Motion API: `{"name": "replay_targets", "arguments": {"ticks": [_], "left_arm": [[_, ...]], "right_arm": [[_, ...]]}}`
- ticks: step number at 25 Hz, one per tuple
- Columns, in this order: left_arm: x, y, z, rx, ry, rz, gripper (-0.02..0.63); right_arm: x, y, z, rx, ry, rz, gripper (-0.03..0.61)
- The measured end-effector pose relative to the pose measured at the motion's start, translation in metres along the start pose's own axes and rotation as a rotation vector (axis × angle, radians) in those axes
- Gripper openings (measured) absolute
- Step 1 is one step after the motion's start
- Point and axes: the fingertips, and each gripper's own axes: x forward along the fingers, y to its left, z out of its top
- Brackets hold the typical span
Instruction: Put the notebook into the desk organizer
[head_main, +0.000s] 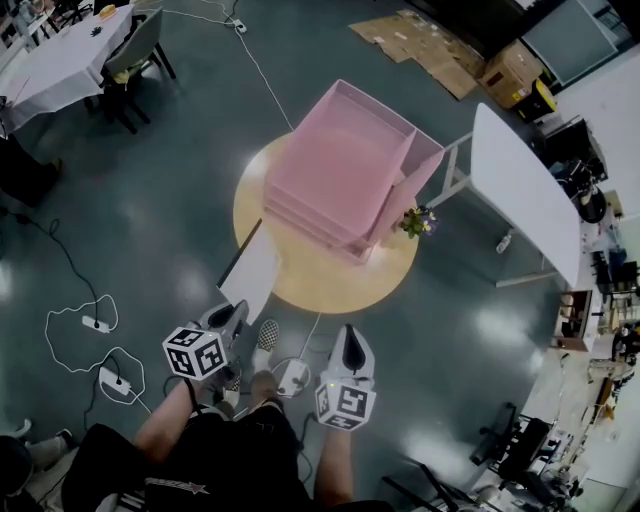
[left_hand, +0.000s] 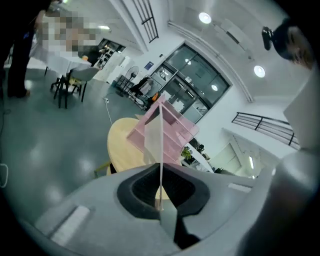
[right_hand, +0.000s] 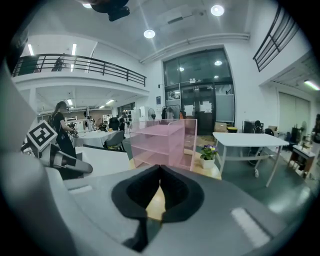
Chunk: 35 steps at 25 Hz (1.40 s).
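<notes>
Head view looks down on a pink organizer (head_main: 340, 165) standing on a round yellow table (head_main: 300, 285). A small flower pot (head_main: 418, 222) sits just beside the organizer's right corner, on the same table. A long white table (head_main: 520, 190) stands further right of the organizer, apart from it.

The notebook (head_main: 252, 272), white and flat, is outside the organizer, on its near left side. It is held out toward the organizer but has not reached it. The left gripper (head_main: 236, 310) has it by the near end. In the left gripper view the jaws pinch the notebook (left_hand: 154, 135) edge-on, so it shows as a thin upright sheet with the organizer (left_hand: 175, 131) behind it.

The right gripper (head_main: 352, 342) hangs on the near side of the organizer, off the table and well short of it. In the right gripper view its jaws are pressed together with nothing between them, and the organizer (right_hand: 162, 142) stands straight ahead, its shelves bare.
</notes>
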Motion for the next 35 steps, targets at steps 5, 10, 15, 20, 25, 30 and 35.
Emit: {"name": "replay_targets", "arguments": {"ticks": [5,10,15,20,25,30,35], "left_arm": [[0.018,0.005,-0.01,-0.186,-0.004,-0.088,0.017],[0.038,0.011,-0.014,-0.339,-0.024,-0.171,0.017],[0.06,0.015,-0.015,-0.404,-0.035,-0.219,0.017],[0.081,0.011,-0.013,-0.467,-0.031,-0.263,0.017],[0.099,0.014,-0.012,-0.52,-0.037,-0.287,0.017],[0.115,0.01,-0.004,-0.602,-0.068,-0.344,0.017],[0.124,0.007,-0.001,-0.603,-0.077,-0.363,0.017]], "right_arm": [[0.006,-0.004,-0.008,0.005,0.021,-0.006,0.006],[0.014,-0.004,-0.018,0.008,0.043,-0.003,0.006],[0.023,-0.007,-0.027,0.009,0.069,0.001,0.006],[0.031,-0.014,-0.035,0.012,0.094,-0.004,0.006],[0.038,-0.023,-0.041,0.014,0.117,-0.015,0.006],[0.046,-0.031,-0.048,0.015,0.143,-0.02,0.006],[0.047,-0.036,-0.05,0.018,0.154,-0.023,0.006]]}}
